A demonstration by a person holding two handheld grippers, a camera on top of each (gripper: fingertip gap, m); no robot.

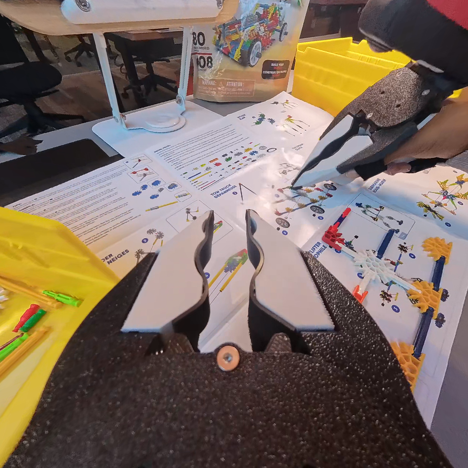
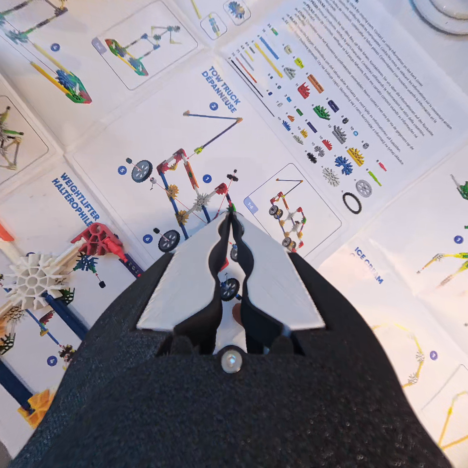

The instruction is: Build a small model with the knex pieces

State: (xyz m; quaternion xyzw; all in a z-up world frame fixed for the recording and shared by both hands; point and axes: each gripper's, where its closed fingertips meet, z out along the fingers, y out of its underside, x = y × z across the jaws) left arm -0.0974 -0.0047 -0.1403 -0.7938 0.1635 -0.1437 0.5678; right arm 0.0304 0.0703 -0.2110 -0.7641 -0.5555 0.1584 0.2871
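A sheet (image 1: pixel 228 177) lies on the surface; bins (image 1: pixel 38 253) flank it, a pouch (image 1: pixel 243 50) stands behind, a model (image 1: pixel 379 268) lies on its right.

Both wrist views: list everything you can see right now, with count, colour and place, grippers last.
instruction sheet: one, white with coloured diagrams, unfolded flat on the table.
partly built model: one, white hub with blue rods, yellow, red and orange connectors, lying on the sheet's right side.
yellow bins: two, one at the back right, one at the near left holding loose green, red and yellow rods.
parts bag: one, tan with a printed picture, standing behind the sheet.
white stand: one, base on the table at the back.
left gripper: black with white fingers, open, empty, hovering over the sheet.
right gripper: shut, tips on the sheet's printed diagram, nothing visibly gripped.
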